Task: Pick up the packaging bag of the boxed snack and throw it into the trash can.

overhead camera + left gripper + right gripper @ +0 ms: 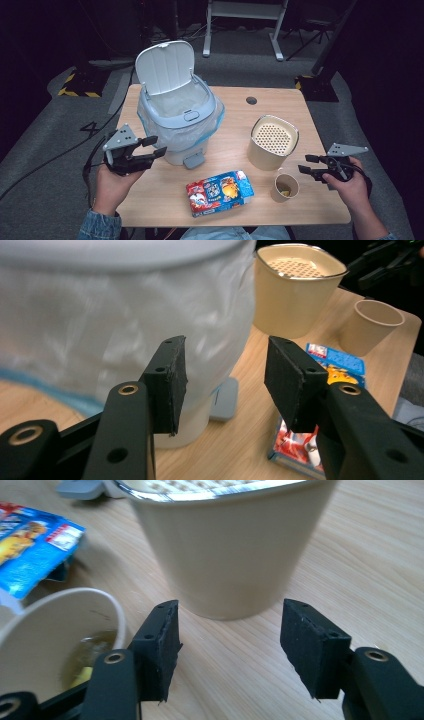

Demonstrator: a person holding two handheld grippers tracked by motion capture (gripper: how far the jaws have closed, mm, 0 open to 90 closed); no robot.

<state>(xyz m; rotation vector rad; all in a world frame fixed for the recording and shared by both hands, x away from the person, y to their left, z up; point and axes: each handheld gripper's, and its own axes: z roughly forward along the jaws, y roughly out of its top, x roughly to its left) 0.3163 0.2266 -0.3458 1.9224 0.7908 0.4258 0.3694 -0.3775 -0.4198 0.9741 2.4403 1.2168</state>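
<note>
Both grippers hang spread and empty: left gripper [152,150] at frame left beside the lidded bin [177,117], right gripper [309,165] at lower right near the paper cup [286,187]. Careless nudging could spill the cup's contents across the worktop [320,125].

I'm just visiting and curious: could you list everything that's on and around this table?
Bin: one, white, lid up, clear bag inside, table's left back.
Pedal: one, grey, at the bin's front foot.
Strainer pot: one, cream, perforated insert, right of centre.
Cup: one, tan paper, yellowish scraps inside, near the pot's front.
Packet: one, red and blue, front centre.
Table: one, light wood.
Floor: grey carpet, cables at left.
Left tongs: black, open, beside the bin.
Right tongs: black, open, right of the cup.
Hands: two.
</note>
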